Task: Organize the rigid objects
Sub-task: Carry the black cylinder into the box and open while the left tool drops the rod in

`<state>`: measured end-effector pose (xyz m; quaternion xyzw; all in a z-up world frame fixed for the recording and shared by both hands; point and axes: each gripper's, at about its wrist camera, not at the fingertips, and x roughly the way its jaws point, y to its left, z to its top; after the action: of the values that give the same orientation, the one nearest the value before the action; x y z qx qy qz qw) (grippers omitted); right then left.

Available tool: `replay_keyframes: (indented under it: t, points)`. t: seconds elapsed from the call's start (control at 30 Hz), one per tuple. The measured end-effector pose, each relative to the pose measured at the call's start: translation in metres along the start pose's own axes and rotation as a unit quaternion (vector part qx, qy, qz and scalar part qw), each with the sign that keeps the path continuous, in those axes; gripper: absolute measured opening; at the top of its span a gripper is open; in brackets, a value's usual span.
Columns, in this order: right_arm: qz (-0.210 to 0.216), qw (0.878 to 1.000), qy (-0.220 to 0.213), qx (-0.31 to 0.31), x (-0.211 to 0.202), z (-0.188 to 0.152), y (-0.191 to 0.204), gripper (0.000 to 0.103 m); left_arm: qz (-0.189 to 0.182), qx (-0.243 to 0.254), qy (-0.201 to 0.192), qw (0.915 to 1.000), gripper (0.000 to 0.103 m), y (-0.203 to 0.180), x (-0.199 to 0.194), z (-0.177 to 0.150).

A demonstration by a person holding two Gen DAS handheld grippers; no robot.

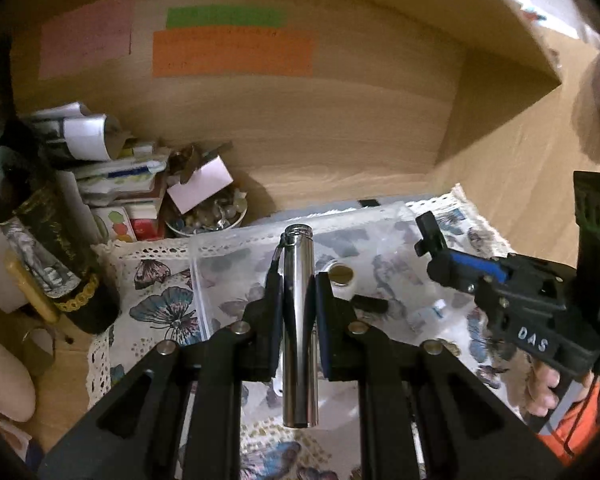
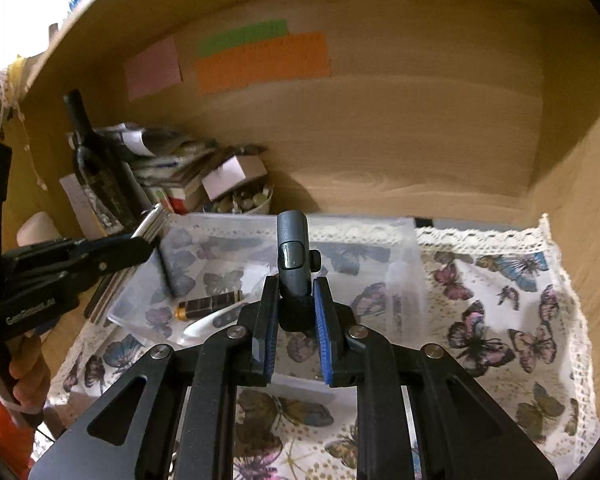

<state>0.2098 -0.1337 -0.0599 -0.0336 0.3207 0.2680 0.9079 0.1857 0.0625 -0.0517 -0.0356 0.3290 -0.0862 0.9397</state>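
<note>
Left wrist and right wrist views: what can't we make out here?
- Metal cylinder, left wrist view: its sides where the left claw clamps it.
- Dark gadget, right wrist view: base buried in the right claw; identity unclear.
- Orange note: writing too blurred.
- Clear bin: near wall hidden by claws.

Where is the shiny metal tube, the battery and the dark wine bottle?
shiny metal tube (image 1: 298, 300), left wrist view, middle of its barrel.
battery (image 2: 210, 303), right wrist view, middle of its body.
dark wine bottle (image 2: 94, 160), right wrist view, on its shoulder.

Bin (image 2: 404, 256) on cloth (image 2: 500, 320); battery (image 2: 210, 305) inside; bottle (image 2: 94, 168) left.
</note>
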Motion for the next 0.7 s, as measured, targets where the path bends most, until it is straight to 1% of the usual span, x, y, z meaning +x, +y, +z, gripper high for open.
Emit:
replay_keyframes:
  t: [0.1,0.2,0.43,0.53,0.57,0.63,0.7]
  points:
    - [-0.001,1.000,0.021,-0.003,0.018,-0.003,0.000,0.015,0.008,0.000,0.022,0.9997,0.015,0.002,0.021,-0.003]
    - [-0.003,0.999,0.041,-0.006,0.034,-0.006,0.000,0.015,0.006,-0.001,0.041,0.9992,0.015,0.003,0.037,-0.006]
    - [0.000,0.998,0.065,-0.008,0.053,-0.012,-0.001,0.016,-0.001,0.002,0.069,0.9976,0.015,0.003,0.057,-0.015]
    - [-0.001,0.998,0.068,-0.009,0.054,-0.013,0.000,0.017,-0.007,0.012,0.070,0.9974,0.015,-0.002,0.057,-0.017]
    - [0.001,0.998,0.069,-0.009,0.054,-0.013,0.001,0.021,-0.012,0.013,0.070,0.9974,0.015,-0.003,0.056,-0.017]
    - [0.002,0.997,0.071,-0.007,0.051,-0.013,0.002,0.026,-0.010,0.017,0.061,0.9980,0.015,-0.006,0.049,-0.016]
    - [0.003,0.998,0.063,-0.008,0.046,-0.011,0.003,0.028,-0.009,0.018,0.053,0.9984,0.015,-0.008,0.043,-0.015]
